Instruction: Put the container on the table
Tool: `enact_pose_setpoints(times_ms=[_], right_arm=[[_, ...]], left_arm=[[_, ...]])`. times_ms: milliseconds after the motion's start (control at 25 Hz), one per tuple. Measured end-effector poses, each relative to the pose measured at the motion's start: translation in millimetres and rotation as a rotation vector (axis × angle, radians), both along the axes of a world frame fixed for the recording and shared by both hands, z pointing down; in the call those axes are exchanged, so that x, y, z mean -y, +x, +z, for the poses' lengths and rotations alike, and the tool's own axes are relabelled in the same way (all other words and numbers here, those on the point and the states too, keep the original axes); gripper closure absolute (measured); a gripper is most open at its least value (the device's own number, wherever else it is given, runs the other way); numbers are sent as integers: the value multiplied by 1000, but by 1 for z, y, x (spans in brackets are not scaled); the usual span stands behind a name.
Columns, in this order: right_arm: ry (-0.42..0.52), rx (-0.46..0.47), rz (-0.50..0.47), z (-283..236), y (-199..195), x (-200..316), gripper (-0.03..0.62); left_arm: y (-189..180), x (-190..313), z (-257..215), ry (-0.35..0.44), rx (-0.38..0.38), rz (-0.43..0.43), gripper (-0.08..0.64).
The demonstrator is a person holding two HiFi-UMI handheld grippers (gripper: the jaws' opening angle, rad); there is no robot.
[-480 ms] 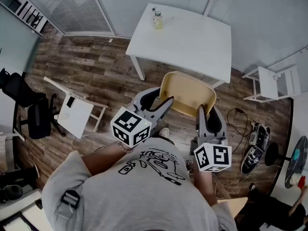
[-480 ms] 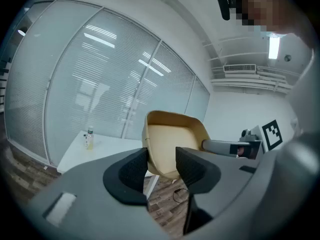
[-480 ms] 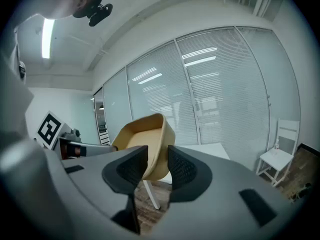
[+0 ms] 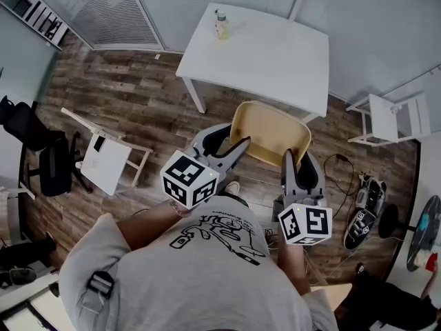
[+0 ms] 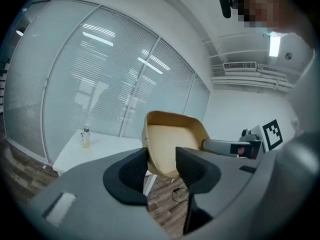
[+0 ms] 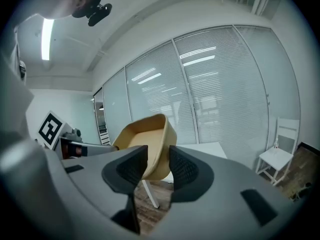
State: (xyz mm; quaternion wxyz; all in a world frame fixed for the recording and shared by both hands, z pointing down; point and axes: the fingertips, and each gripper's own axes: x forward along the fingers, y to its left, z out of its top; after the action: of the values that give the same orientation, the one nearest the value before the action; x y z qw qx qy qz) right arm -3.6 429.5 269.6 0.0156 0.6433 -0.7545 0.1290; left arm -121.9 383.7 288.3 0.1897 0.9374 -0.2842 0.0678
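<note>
Slight leftward shift of table (image 4: 275, 54) and bottle (image 4: 220, 26)

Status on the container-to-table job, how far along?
Done: container is picked up, left gripper and right gripper each clamped on a side wall. In hand: it hangs over the floor, short of the table. Left: reach the table, set it on bare top away from the bottle, release.

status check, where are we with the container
Left claw and right claw each clamped on a container wall. Container in the air, short of the table. Only a bottle at the table's far corner, likely no obstacle.
</note>
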Motion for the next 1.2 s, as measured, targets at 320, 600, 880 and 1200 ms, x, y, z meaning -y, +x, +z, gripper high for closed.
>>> enact_pose_setpoints(times_ms=[320,600,880,1200], right_arm=[[-16,24,-33,8,17,5,477],[-20,41,-62,12,17,30,477],[-23,44,-61,13,13,77,477],[-31,16,-86,12,3,170,477]], left_arm=[[16,5,3,-10,-14,-44,396],[16,32,6,-12,-12,-63,396],[14,83,14,-28,-23,-78,396],[0,170,7,-22,-42,-89,396]])
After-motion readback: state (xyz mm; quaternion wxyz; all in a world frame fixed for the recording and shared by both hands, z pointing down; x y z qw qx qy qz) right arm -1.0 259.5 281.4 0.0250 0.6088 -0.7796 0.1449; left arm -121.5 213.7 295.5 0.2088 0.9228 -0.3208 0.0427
